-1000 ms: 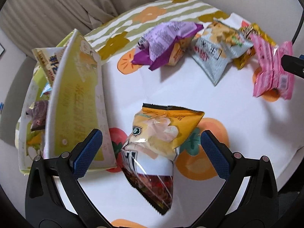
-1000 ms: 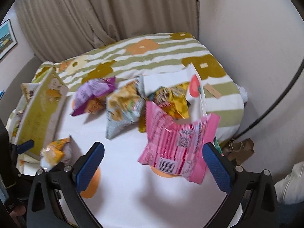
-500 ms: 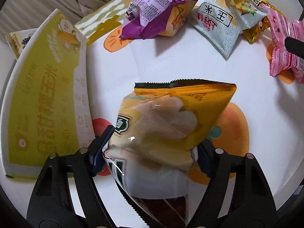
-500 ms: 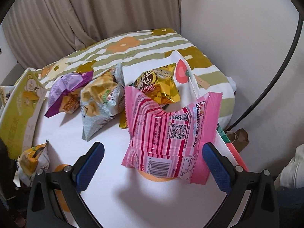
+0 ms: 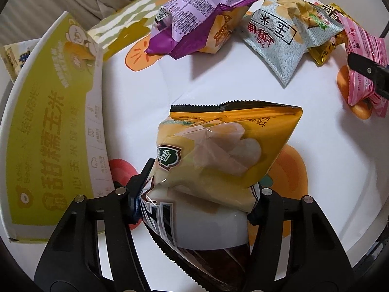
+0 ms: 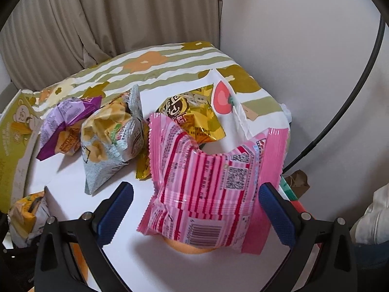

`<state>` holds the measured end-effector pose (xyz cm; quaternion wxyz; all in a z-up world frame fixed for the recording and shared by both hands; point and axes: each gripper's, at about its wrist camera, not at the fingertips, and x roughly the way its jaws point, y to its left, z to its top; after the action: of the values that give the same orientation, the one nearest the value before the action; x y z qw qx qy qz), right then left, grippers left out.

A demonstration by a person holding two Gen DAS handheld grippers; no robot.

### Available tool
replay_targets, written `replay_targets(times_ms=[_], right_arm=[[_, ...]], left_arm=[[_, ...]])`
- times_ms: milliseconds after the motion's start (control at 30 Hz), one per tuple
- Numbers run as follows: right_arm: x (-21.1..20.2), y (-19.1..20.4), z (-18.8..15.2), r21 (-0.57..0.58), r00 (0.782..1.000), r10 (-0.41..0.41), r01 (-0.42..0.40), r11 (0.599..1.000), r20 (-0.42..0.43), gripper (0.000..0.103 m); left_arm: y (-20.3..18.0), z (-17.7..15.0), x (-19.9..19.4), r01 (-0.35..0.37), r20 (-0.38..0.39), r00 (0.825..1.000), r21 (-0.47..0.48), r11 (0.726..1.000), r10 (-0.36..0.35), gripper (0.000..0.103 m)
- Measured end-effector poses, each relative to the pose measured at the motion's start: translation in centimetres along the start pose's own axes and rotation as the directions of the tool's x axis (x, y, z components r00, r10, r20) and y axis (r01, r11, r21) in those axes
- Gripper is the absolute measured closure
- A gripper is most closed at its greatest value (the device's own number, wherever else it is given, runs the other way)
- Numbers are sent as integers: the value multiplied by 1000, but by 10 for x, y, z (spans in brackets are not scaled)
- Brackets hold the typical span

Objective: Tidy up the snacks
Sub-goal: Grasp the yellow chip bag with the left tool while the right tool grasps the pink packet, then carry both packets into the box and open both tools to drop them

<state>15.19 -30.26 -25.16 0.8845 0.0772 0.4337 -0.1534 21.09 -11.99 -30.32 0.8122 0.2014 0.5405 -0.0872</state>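
Between your left gripper's (image 5: 197,202) pads, which have just been closing, the orange snack bag (image 5: 226,155) is squeezed at its lower part on the white cloth (image 5: 243,77). At 9 o'clock stands the green box (image 5: 51,131). Your right gripper (image 6: 194,206) is released, the pink packet (image 6: 214,182) between its jaws; whether the right pad touches it you cannot tell. At 11 o'clock from the pink packet lie the grey bag (image 6: 109,141) and the purple bag (image 6: 65,124), at 12 o'clock the gold bag (image 6: 192,114).
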Motion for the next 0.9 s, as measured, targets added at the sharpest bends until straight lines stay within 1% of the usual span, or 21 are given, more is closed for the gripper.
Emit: replay_targets(times_ms=[33, 100, 133, 233, 267, 300, 367, 533, 667, 900], right_arm=[[2, 1, 1, -8, 1000, -4, 4, 1000, -4, 1], [5, 4, 2, -27, 1000, -18, 18, 999, -12, 7], [7, 5, 2, -38, 999, -26, 25, 999, -21, 16], [7, 5, 3, -44, 999, -28, 27, 999, -20, 17], [5, 5, 2, -48, 999, -33, 32, 998, -20, 20], [4, 5, 1, -51, 999, -36, 35, 998, -21, 21], [3, 2, 1, -46, 999, -24, 23, 999, -22, 26], [-7, -3, 0, -38, 1000, 5, -5, 999, 2, 29], [-17, -3, 0, -44, 1000, 22, -21, 999, 12, 29], [-46, -2, 10, -44, 998, 52, -50, 998, 42, 29]], left_arm=[[0, 0, 0, 0, -1, 1000, -2, 1000, 0, 46], [-1, 0, -1, 2, -3, 1000, -9, 1000, -2, 46], [-2, 0, -1, 3, -3, 1000, -11, 1000, -3, 46], [-3, 0, -2, 7, -4, 1000, -16, 1000, -7, 46], [-3, 0, -2, 10, -4, 1000, -18, 1000, -10, 46], [-3, 0, -3, 13, -4, 1000, -21, 1000, -13, 46], [-2, 0, -3, 20, -3, 1000, -26, 999, -20, 46], [-2, -3, -10, 50, 1, 999, -48, 998, -50, 47], [-1, -4, -22, 62, 16, 998, -57, 996, -61, 48], [8, 2, -66, 103, 90, 991, -76, 992, -96, 48]])
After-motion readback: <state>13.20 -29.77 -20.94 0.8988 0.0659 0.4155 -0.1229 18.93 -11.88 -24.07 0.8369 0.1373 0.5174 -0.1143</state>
